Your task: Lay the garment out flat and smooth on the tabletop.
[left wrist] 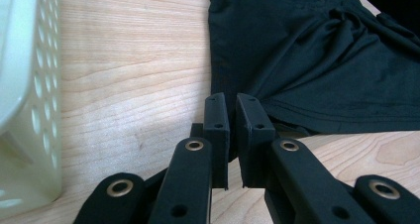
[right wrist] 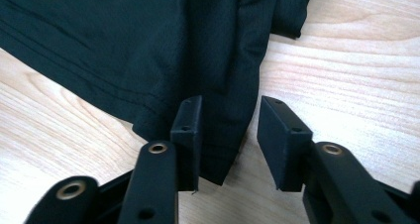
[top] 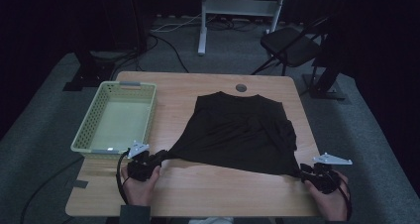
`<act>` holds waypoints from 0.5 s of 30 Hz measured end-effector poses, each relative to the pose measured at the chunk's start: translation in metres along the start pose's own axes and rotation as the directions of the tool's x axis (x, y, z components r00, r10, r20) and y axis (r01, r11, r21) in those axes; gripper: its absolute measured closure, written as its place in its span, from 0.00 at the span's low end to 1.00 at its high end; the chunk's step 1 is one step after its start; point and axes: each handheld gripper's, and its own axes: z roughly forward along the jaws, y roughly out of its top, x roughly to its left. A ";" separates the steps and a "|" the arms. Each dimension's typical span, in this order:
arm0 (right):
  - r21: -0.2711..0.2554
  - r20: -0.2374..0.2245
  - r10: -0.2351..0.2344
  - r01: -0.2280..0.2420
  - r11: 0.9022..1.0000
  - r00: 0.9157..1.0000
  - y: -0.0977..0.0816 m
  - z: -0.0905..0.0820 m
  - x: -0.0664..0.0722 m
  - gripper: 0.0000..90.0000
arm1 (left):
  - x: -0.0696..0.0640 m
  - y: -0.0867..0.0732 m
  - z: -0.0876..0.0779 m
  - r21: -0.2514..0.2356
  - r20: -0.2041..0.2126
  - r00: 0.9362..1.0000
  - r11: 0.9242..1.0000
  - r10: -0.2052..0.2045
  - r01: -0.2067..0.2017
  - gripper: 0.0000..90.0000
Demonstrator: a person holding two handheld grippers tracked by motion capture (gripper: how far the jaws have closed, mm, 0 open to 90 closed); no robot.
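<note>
Left tongs (left wrist: pixel 232 135) apparently pinching shirt (top: pixel 237 130) corner

Left gripper (top: pixel 157 158): matte black body, grey three-cornered plate on top, black cable looping off its side. Arms of the jaws are flat black bars with brass-ringed pivot holes and small dark screw holes; pads are blocky black rectangles, two small holes each. Right gripper (top: pixel 303 171): same build, same grey plate. Dark cuff at the left wrist.
</note>
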 end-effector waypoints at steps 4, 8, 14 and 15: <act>0.017 0.030 -0.034 0.033 0.999 0.999 -0.003 0.004 0.007 0.66 | 0.001 0.000 0.000 0.002 0.000 1.000 1.000 0.001 -0.001 0.94; 0.015 0.023 -0.035 0.035 0.999 0.999 -0.003 0.004 0.008 0.75 | 0.000 -0.002 0.000 0.002 0.001 1.000 1.000 0.000 0.000 0.94; 0.042 -0.006 -0.082 0.082 0.996 0.997 -0.001 0.002 0.013 0.93 | -0.001 -0.002 -0.003 0.002 0.005 1.000 1.000 0.004 -0.004 0.94; 0.046 -0.011 -0.081 0.082 0.996 0.997 -0.002 0.000 0.012 0.94 | -0.001 -0.003 -0.003 0.000 0.006 1.000 1.000 0.003 -0.003 0.94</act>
